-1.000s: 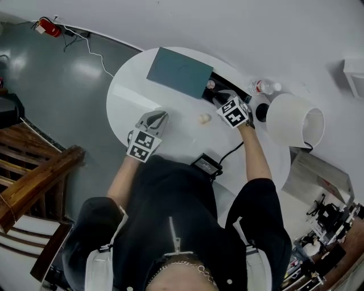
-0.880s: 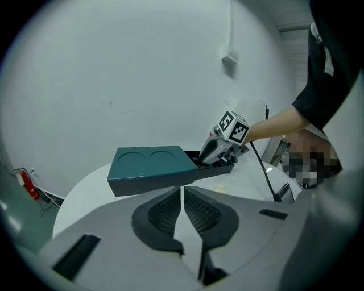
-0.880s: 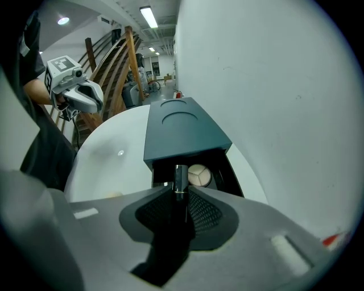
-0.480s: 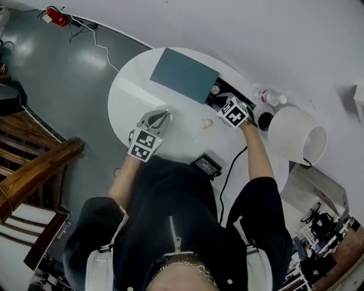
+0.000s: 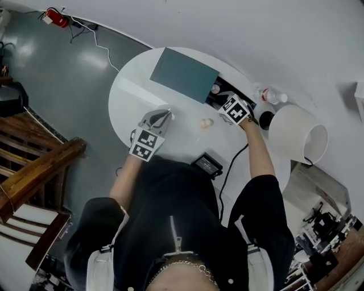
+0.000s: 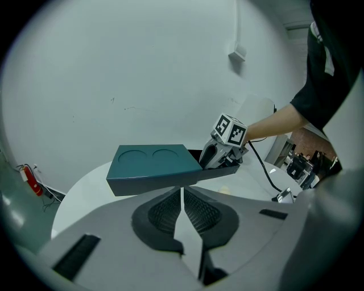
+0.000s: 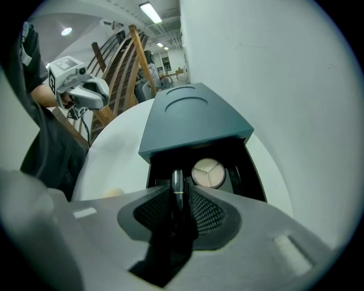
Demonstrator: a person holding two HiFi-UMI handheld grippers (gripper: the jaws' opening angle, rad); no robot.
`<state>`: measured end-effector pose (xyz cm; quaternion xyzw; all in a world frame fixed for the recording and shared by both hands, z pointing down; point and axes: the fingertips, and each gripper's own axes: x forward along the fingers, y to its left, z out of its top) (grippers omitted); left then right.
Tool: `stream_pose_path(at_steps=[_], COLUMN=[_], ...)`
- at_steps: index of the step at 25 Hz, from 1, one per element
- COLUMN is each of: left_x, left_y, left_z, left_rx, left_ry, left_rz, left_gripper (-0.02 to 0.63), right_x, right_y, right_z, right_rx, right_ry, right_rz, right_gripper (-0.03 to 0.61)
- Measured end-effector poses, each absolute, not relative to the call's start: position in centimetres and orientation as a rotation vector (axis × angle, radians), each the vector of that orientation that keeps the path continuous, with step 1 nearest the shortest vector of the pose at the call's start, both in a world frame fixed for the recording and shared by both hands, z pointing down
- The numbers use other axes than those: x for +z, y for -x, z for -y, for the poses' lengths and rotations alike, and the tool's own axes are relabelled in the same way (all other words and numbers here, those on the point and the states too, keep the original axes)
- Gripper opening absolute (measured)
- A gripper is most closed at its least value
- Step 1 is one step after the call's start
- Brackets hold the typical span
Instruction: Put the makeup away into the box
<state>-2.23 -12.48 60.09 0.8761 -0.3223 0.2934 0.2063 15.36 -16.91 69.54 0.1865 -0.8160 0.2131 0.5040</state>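
Your left tongs (image 6: 181, 194) are pressed together, empty, above the bench (image 5: 131, 102). Farther out, your right tongs (image 7: 178, 192) have just been easing apart, pads touching a black tube (image 7: 177, 179) over the open box (image 7: 193, 122), where a round compact (image 7: 208, 173) lies inside.

Soft, even indoor light keeps the white table (image 5: 131, 96) bright with faint shadows, both gripper views bend strongly inside dark round vignettes, and ceiling strips (image 7: 149, 11) glare.
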Motion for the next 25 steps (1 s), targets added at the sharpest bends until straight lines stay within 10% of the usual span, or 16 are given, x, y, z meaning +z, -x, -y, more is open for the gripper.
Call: stream_pose_path(at_steps=[25], left_x=[57.9], left_y=[2.0], left_z=[9.1], left_rx=[0.797], left_ry=[-2.555], left_rz=[0.805], left_gripper=[0.015], right_x=[61.9], right_y=[-13.0], right_z=[10.8], right_rx=[0.379], right_ry=[-0.604], right_rz=[2.115], right_gripper=[0.126])
